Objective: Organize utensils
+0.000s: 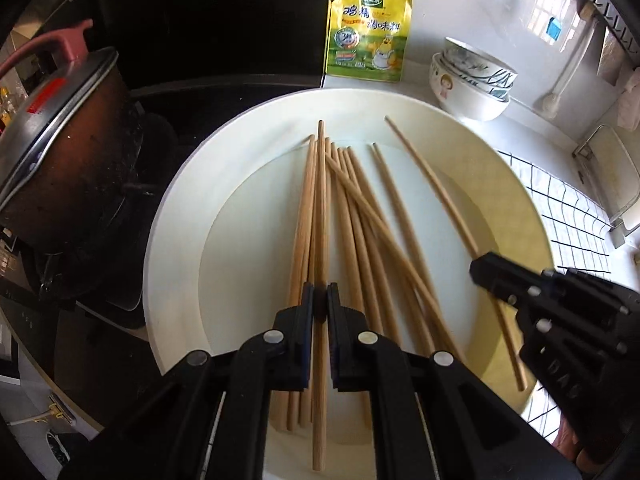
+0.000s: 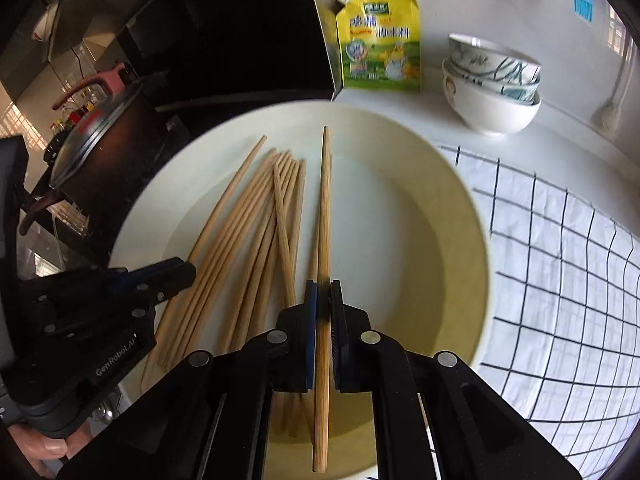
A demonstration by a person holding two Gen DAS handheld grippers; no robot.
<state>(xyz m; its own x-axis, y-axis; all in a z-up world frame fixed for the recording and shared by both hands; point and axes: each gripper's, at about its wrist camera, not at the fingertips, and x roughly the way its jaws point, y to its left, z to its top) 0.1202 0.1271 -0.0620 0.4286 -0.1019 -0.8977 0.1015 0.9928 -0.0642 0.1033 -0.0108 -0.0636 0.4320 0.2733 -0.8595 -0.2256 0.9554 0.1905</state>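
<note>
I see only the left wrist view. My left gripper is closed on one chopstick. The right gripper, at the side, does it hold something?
Observer: Yes. The right gripper is shut on a single chopstick, which hangs above the white plate.
Operator: What is right of the plate? My view shows little.
Observer: A white cloth with a black grid covers the counter there.
Operator: Any hand visible?
Observer: Yes, fingertips under the left gripper, at the lower left corner.
</note>
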